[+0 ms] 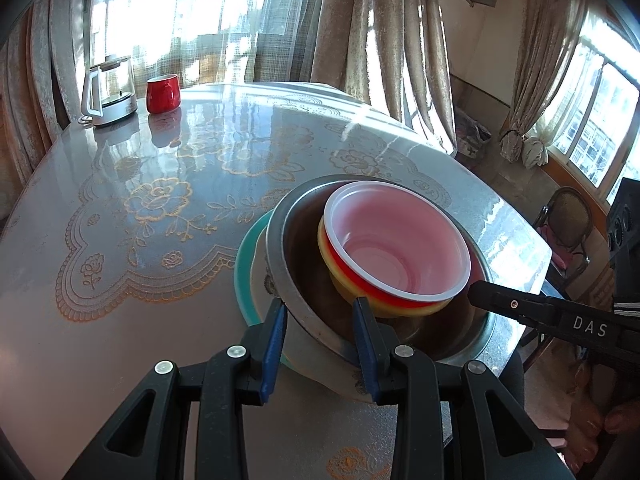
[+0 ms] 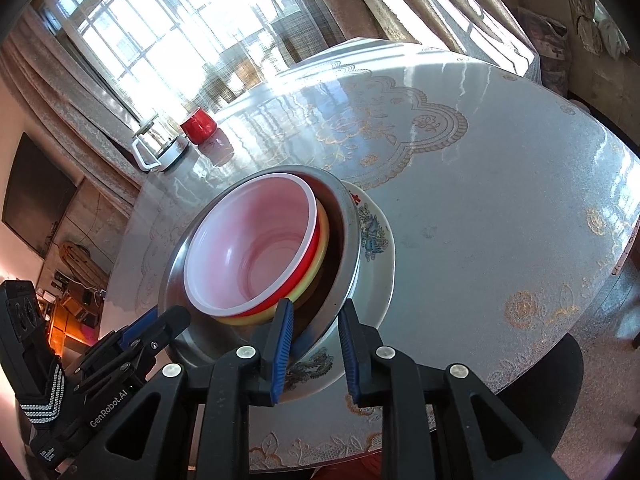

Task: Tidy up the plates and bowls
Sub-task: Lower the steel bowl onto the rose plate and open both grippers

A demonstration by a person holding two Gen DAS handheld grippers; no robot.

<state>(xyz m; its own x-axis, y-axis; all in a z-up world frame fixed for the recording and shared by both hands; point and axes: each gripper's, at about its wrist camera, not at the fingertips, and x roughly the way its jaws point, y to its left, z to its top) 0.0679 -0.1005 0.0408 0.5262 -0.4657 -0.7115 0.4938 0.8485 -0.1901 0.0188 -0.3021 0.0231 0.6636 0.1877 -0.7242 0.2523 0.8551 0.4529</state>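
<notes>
A stack stands near the table's front edge: a teal plate (image 1: 245, 258) at the bottom, a white floral plate (image 2: 376, 240) on it, a steel bowl (image 1: 280, 240) (image 2: 348, 216), and inside that a yellow bowl (image 1: 340, 280) (image 2: 320, 264) holding a red bowl with a white inside (image 1: 396, 240) (image 2: 256, 240). My left gripper (image 1: 320, 320) is open, its fingers astride the steel bowl's near rim. My right gripper (image 2: 316, 320) is open, also astride the steel rim. The right gripper shows in the left wrist view (image 1: 520, 304), the left gripper in the right wrist view (image 2: 148, 332).
A red mug (image 1: 162, 94) (image 2: 198, 124) and a glass kettle with a white handle (image 1: 108, 92) (image 2: 156, 144) stand at the table's far side. The table (image 1: 160, 200) has a glossy lace-pattern cover. A chair (image 1: 568, 232) stands to the right.
</notes>
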